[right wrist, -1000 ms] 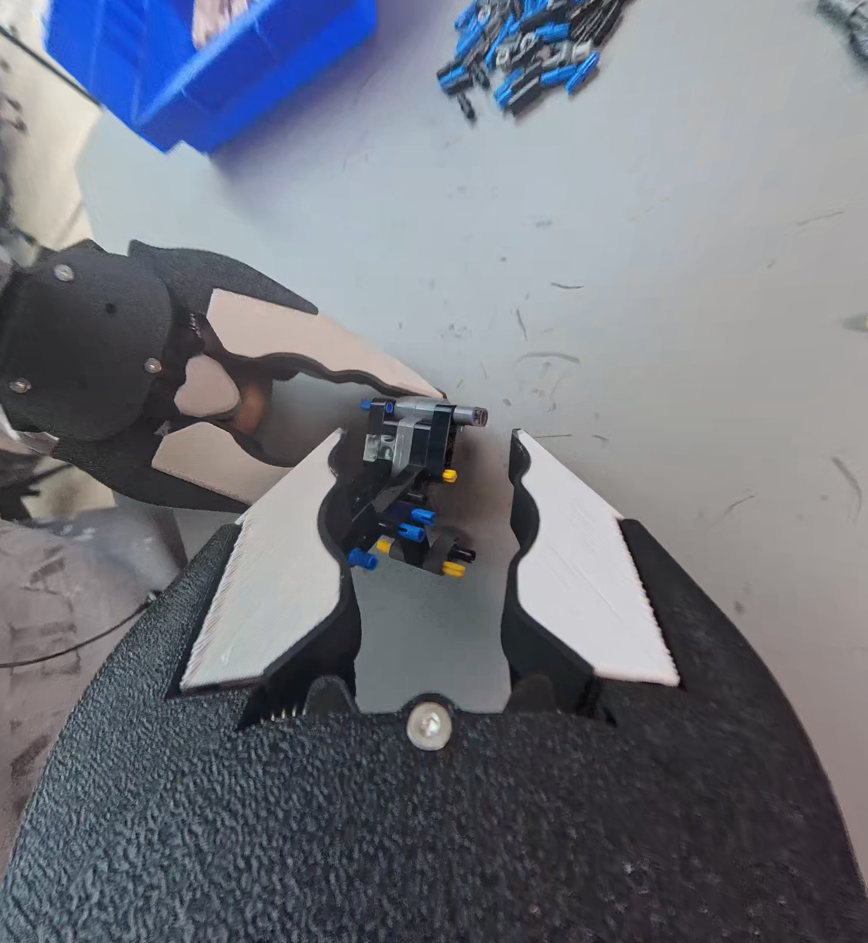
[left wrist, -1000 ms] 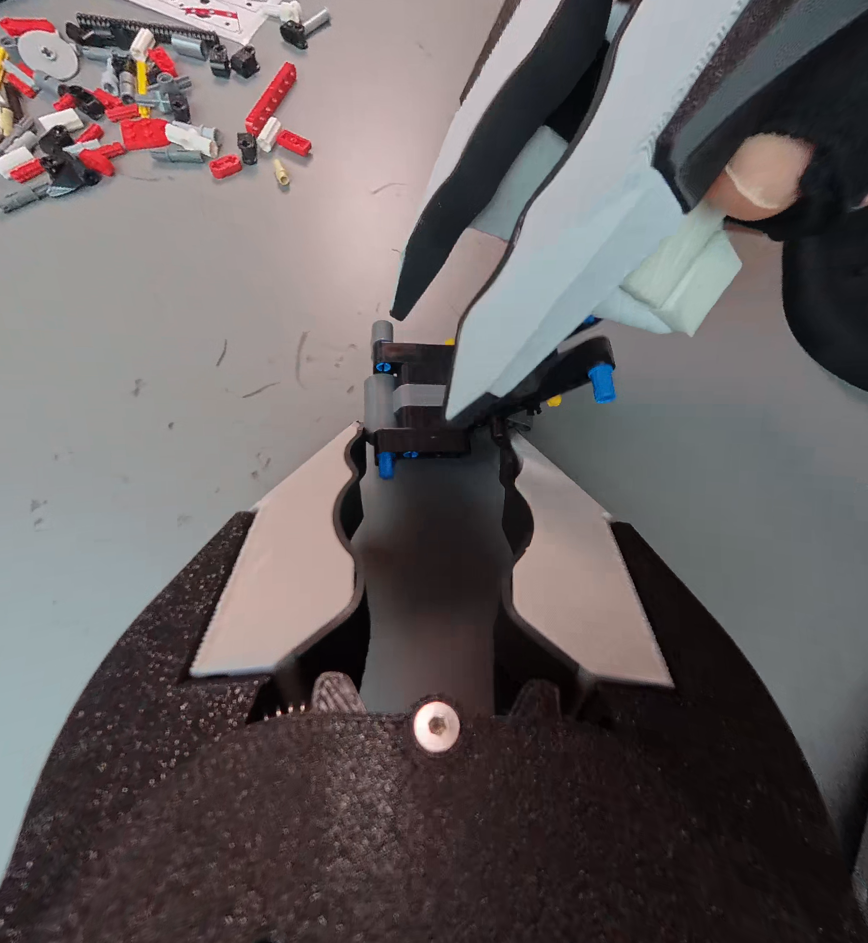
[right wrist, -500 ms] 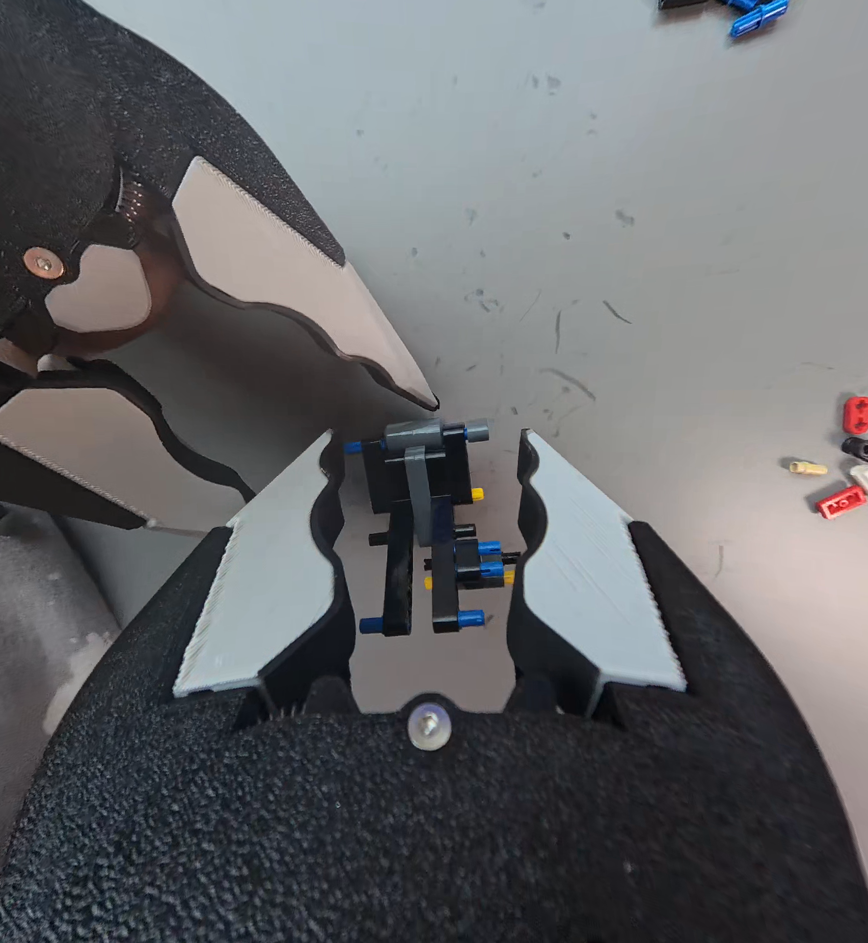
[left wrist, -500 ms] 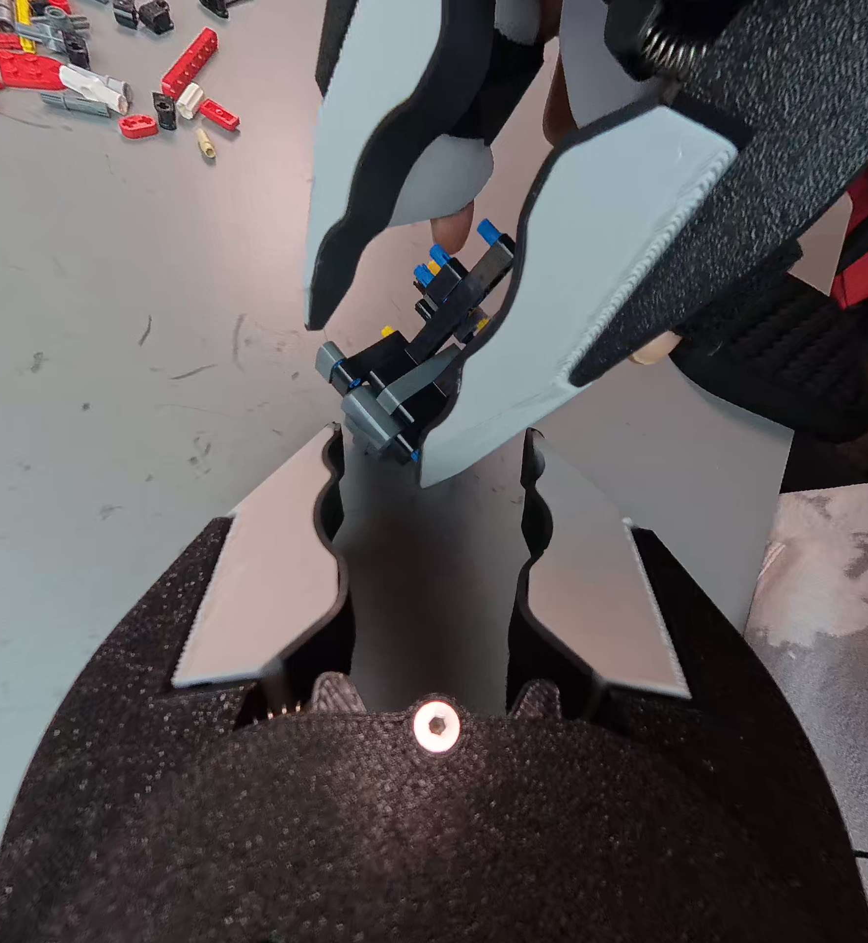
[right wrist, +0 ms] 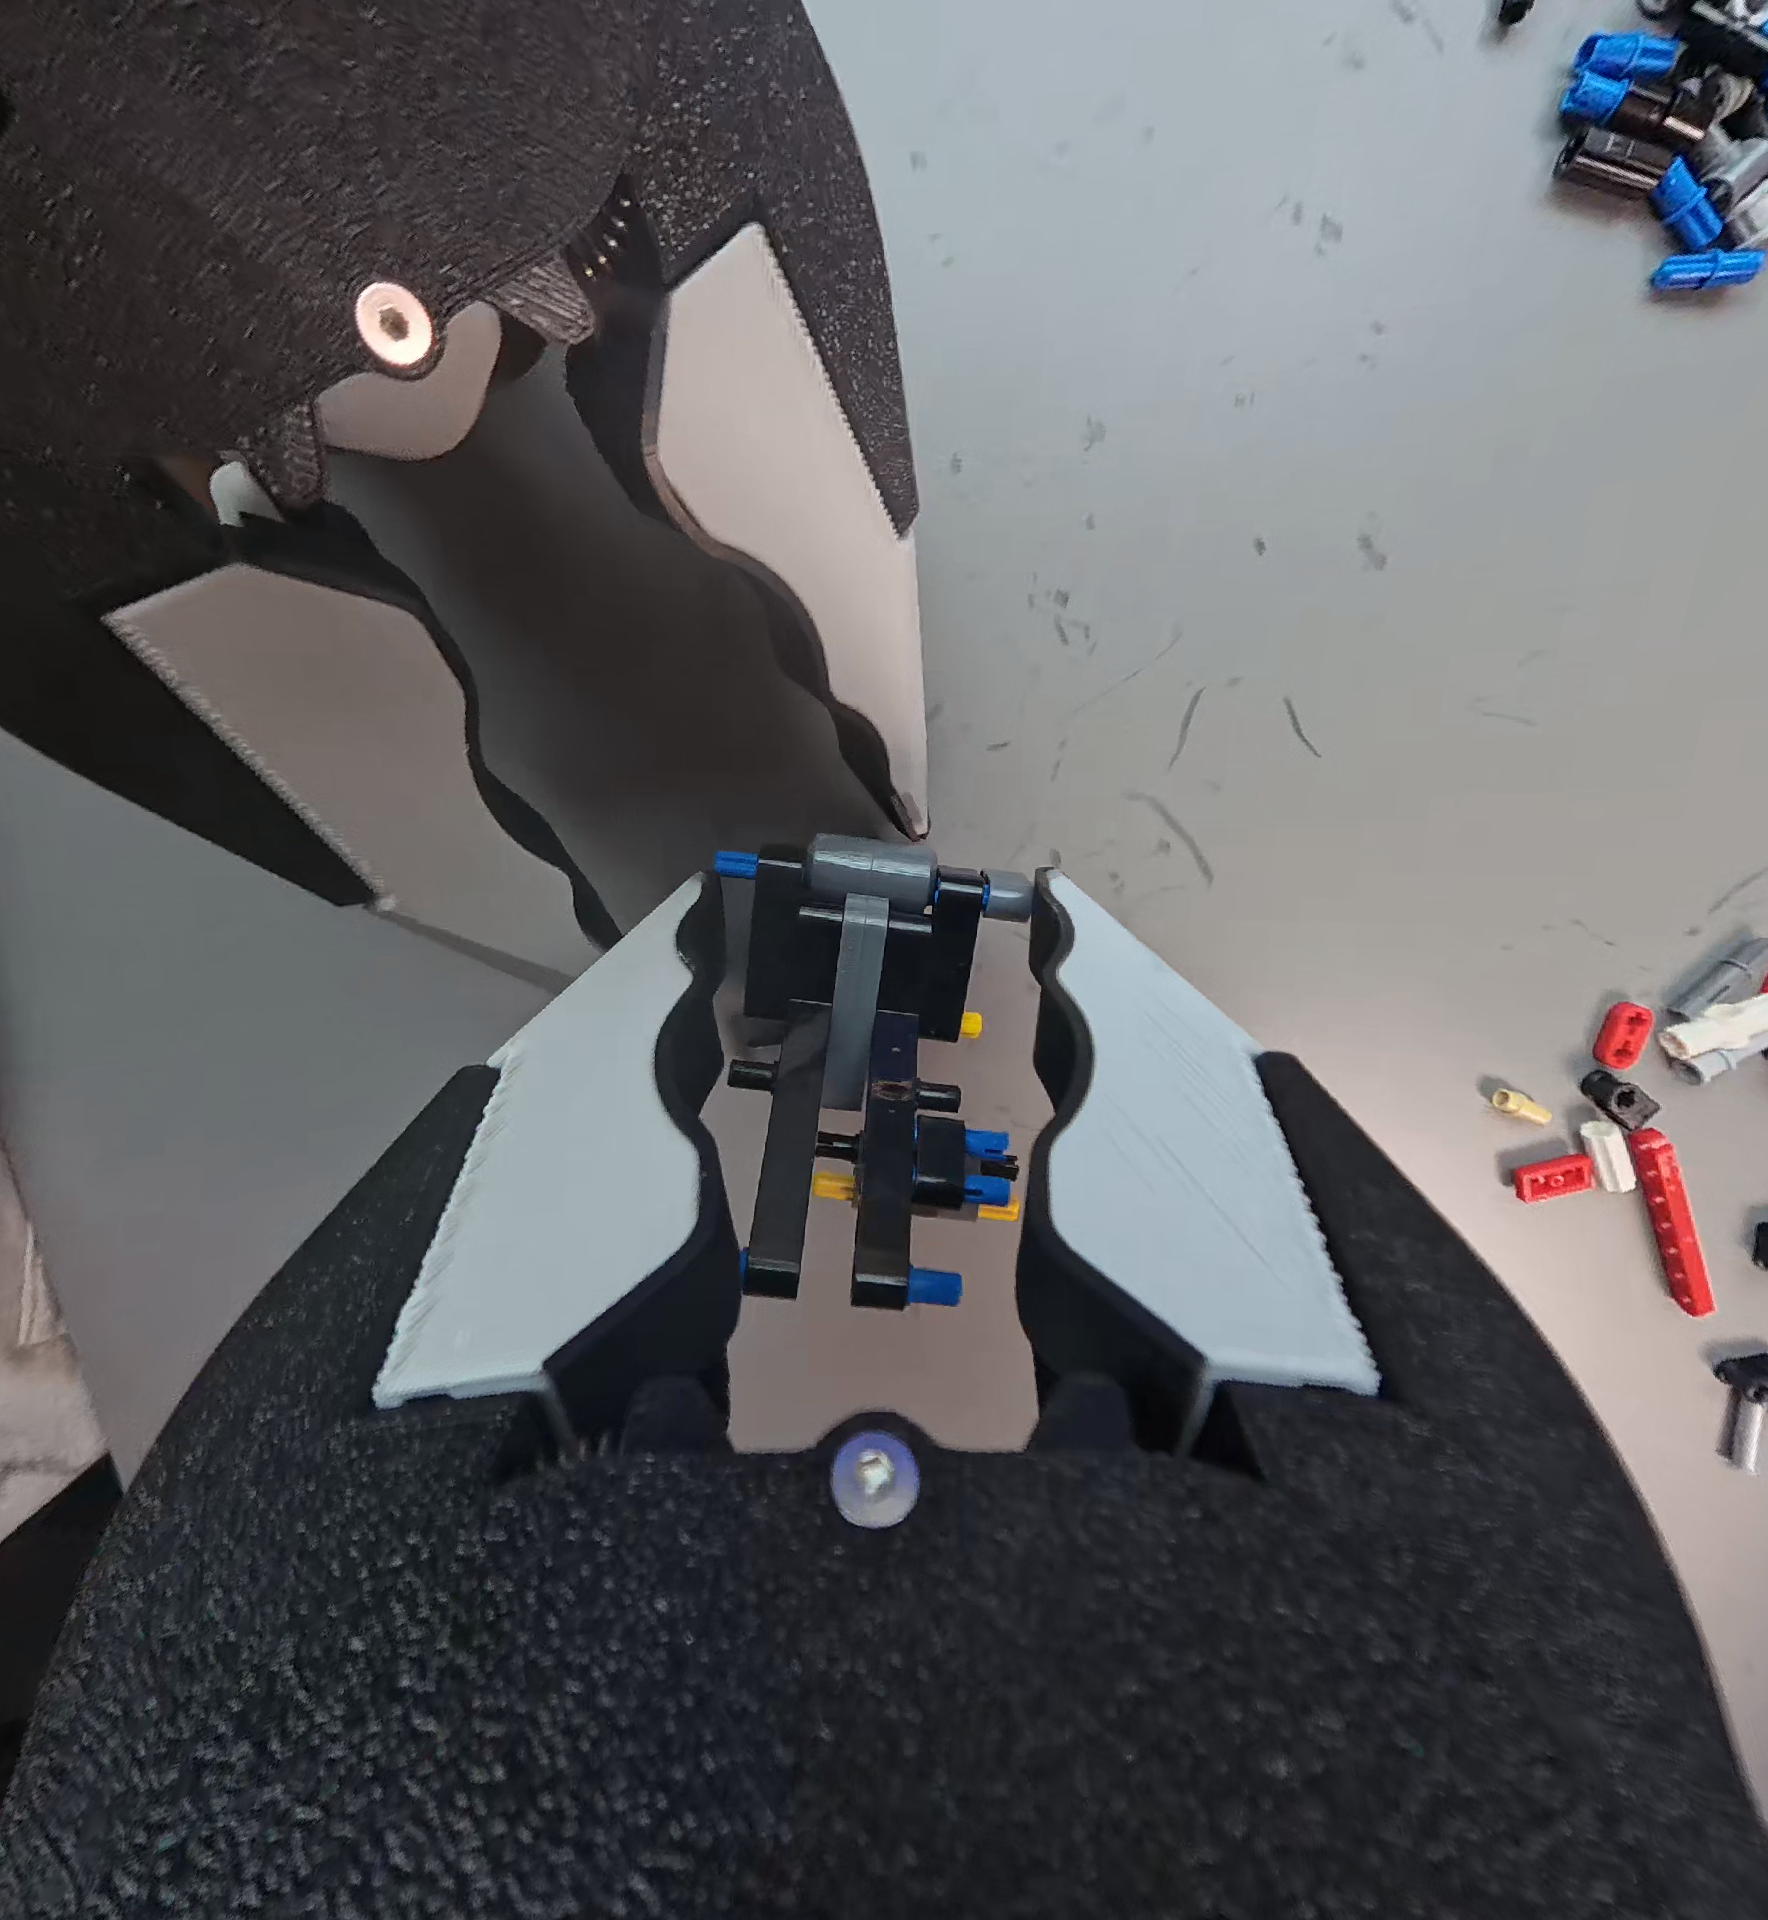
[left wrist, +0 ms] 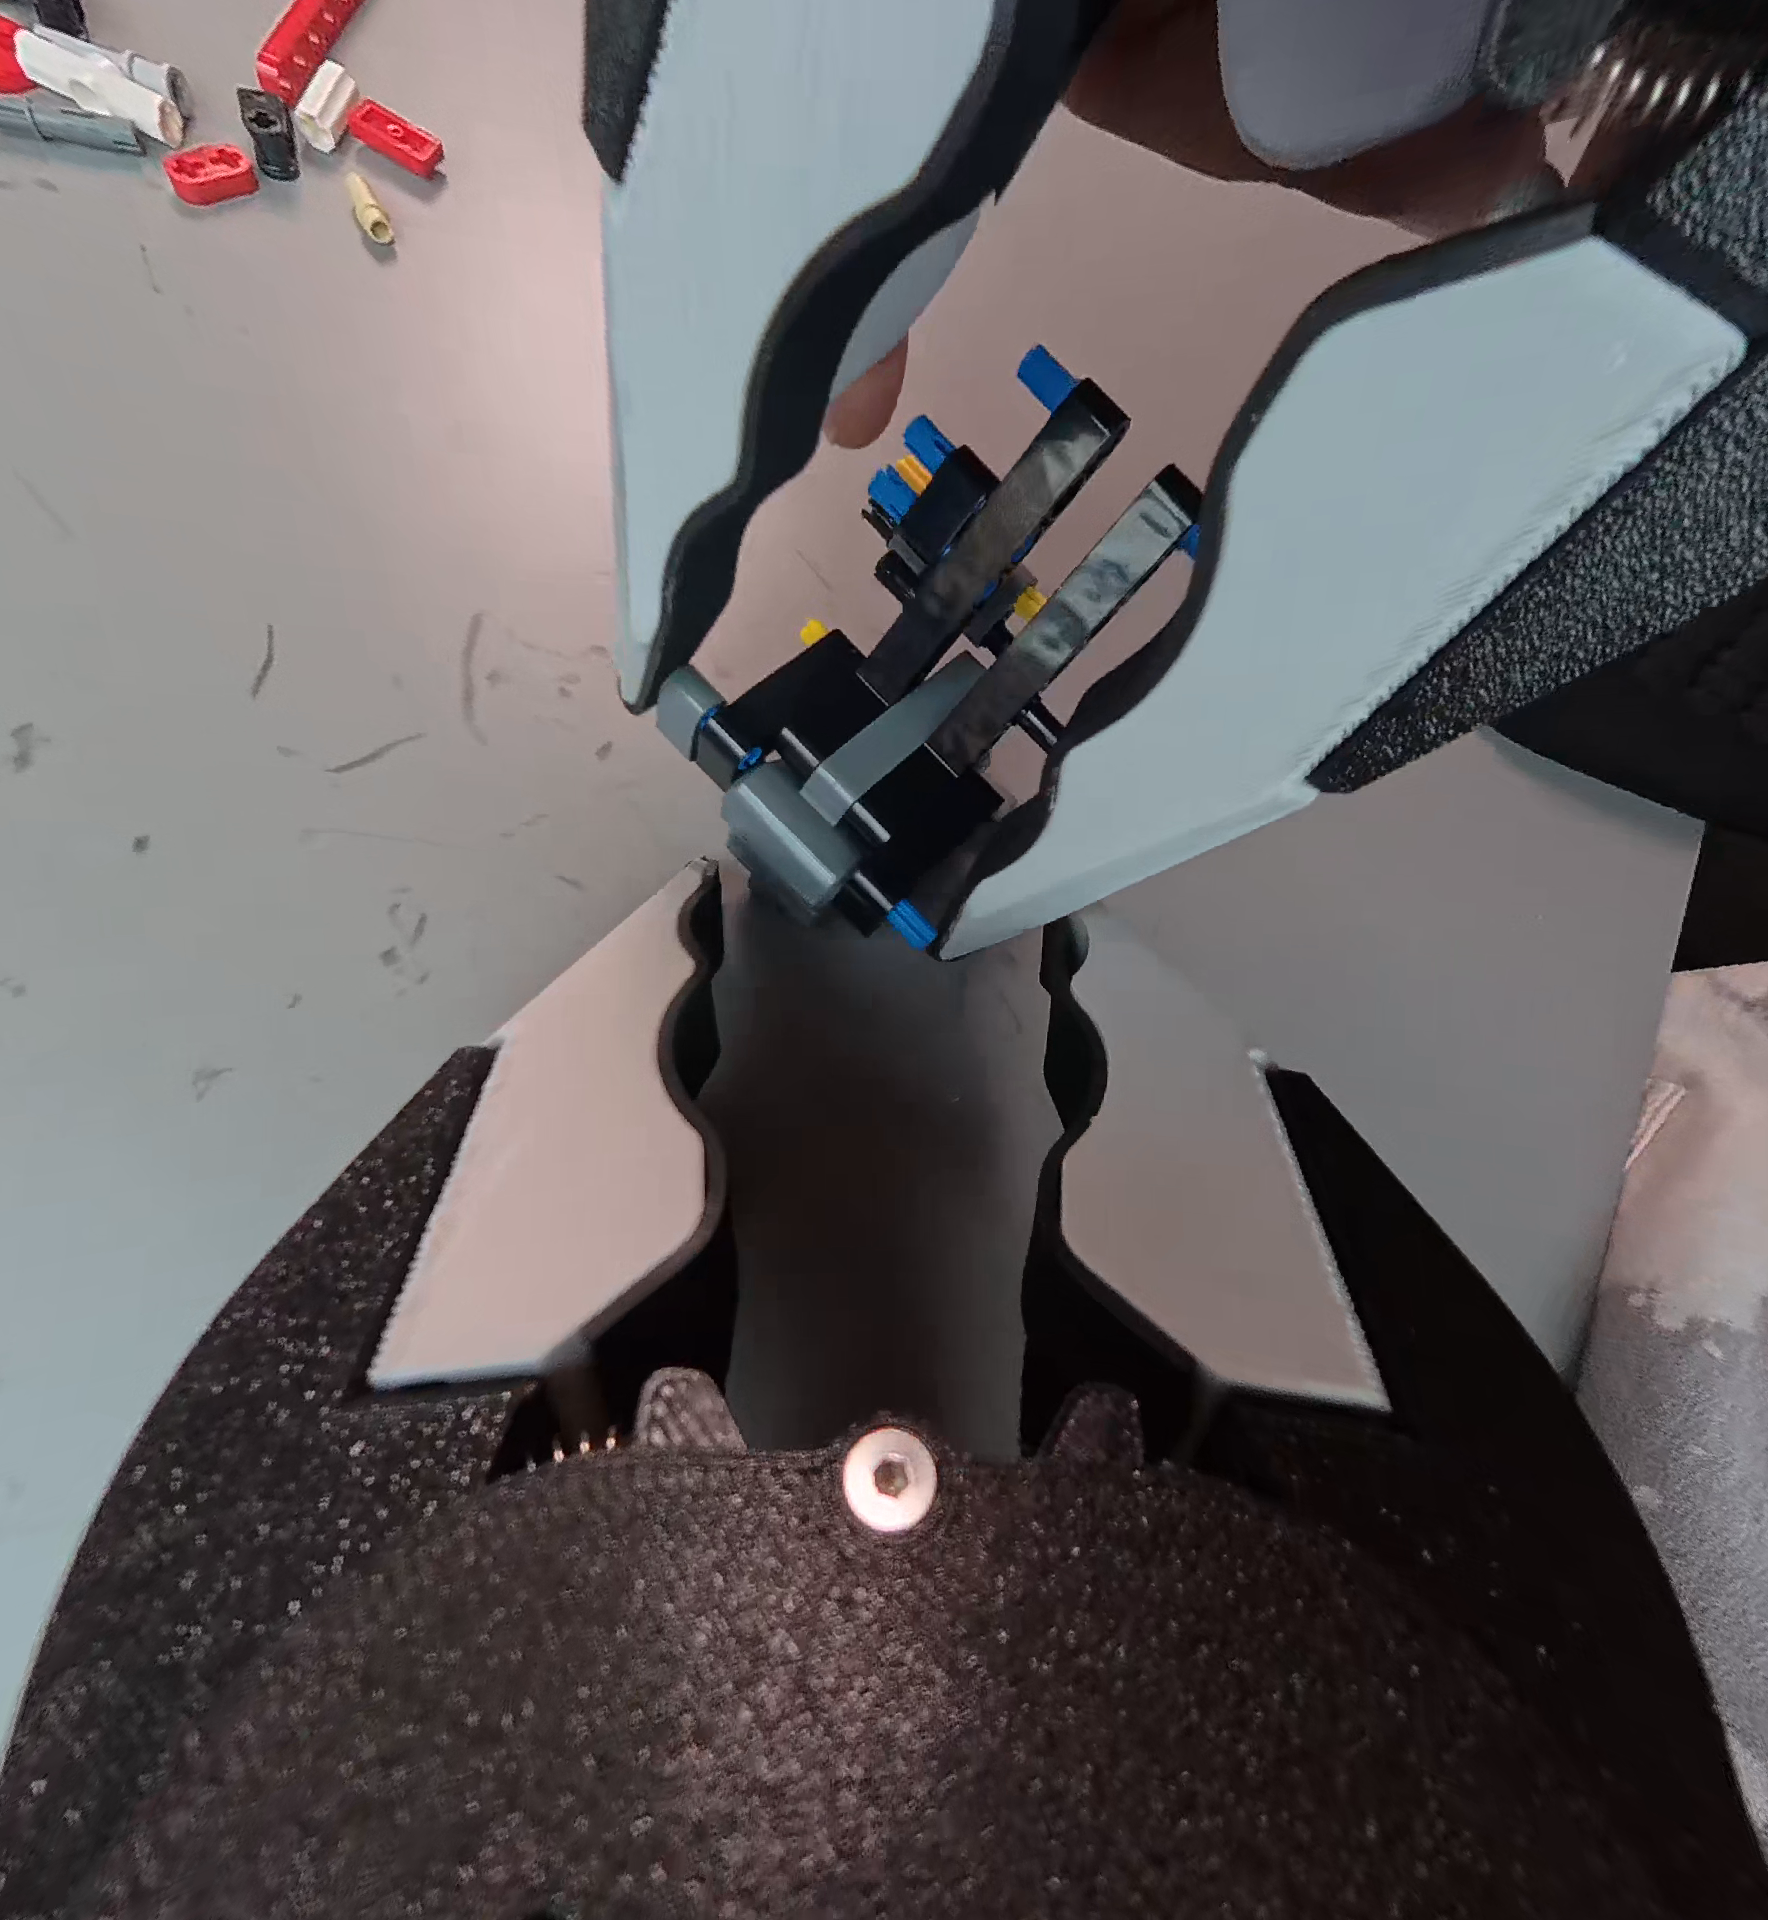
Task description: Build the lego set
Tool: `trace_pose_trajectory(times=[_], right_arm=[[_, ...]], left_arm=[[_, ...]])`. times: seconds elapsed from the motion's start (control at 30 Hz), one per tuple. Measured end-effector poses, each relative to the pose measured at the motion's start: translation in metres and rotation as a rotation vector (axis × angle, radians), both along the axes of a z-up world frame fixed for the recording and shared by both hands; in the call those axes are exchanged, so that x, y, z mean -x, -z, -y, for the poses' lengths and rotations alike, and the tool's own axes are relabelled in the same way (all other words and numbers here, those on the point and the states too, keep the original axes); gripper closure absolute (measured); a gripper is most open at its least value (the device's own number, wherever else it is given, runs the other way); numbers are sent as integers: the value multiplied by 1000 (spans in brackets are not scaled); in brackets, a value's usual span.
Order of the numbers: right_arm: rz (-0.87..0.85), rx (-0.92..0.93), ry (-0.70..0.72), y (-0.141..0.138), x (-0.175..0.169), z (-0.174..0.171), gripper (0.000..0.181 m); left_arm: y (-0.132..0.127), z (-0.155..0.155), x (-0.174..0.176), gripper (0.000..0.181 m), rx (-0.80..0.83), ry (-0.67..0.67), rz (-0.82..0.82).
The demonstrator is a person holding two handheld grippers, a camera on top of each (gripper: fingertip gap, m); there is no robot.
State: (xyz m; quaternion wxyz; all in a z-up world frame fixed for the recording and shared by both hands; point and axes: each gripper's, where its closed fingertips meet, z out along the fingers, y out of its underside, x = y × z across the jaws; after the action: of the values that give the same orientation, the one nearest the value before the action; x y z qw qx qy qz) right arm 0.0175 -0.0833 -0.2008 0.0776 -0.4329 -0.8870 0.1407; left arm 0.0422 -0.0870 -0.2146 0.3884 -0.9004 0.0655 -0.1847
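A small lego assembly [left wrist: 921,727] of black beams, grey connectors and blue and yellow pins is held above the grey table [left wrist: 236,623]. My right gripper [left wrist: 797,810] reaches in from the top of the left wrist view. It is shut on the assembly, with its fingertips pressing the grey axle end and a blue pin end. In the right wrist view the assembly [right wrist: 859,1039] runs lengthwise between the right gripper's [right wrist: 875,883] fingers. My left gripper [left wrist: 880,904] is open and empty, its tips just below the assembly; its fingers [right wrist: 786,499] show at the upper left.
Loose red, white and black pieces [left wrist: 288,104] lie at the far left, and show at the right of the right wrist view [right wrist: 1638,1153]. A pile of blue and black pins [right wrist: 1690,125] lies beyond. The table edge [left wrist: 1680,935] is close on the right. Left and right tips are no more than a few centimetres apart.
My right gripper has closed on the assembly, lifted it off the table and turned it so it lies lengthwise between its fingers. My left gripper stayed open and drew close below it.
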Motion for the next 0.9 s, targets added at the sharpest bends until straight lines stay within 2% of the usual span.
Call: trace_pose_trajectory(times=[0.3, 0.6, 0.67, 0.7, 0.73, 0.83, 0.9], right_arm=[[-60, 7, -78, 0, 2, 5, 129], [-78, 6, -116, -1, 2, 7, 129], [-152, -24, -157, -9, 8, 5, 125], [-173, -11, -169, -17, 8, 6, 113], [-200, 12, -151, -27, 10, 5, 109], [-324, 61, -72, -59, 10, -2, 112], [-391, 34, -20, -67, 0, -11, 113]], left_arm=[[2, -2, 1, 125, 4, 10, -21], [2, -1, 0, 119, 5, 26, -26], [1, 2, 0, 113, 7, 50, -7], [0, 5, -1, 110, 10, 67, 13], [-2, 8, -1, 107, 8, 80, 29], [-22, 13, 1, 109, -54, 129, 110], [-30, 17, 5, 109, -70, 161, 134]])
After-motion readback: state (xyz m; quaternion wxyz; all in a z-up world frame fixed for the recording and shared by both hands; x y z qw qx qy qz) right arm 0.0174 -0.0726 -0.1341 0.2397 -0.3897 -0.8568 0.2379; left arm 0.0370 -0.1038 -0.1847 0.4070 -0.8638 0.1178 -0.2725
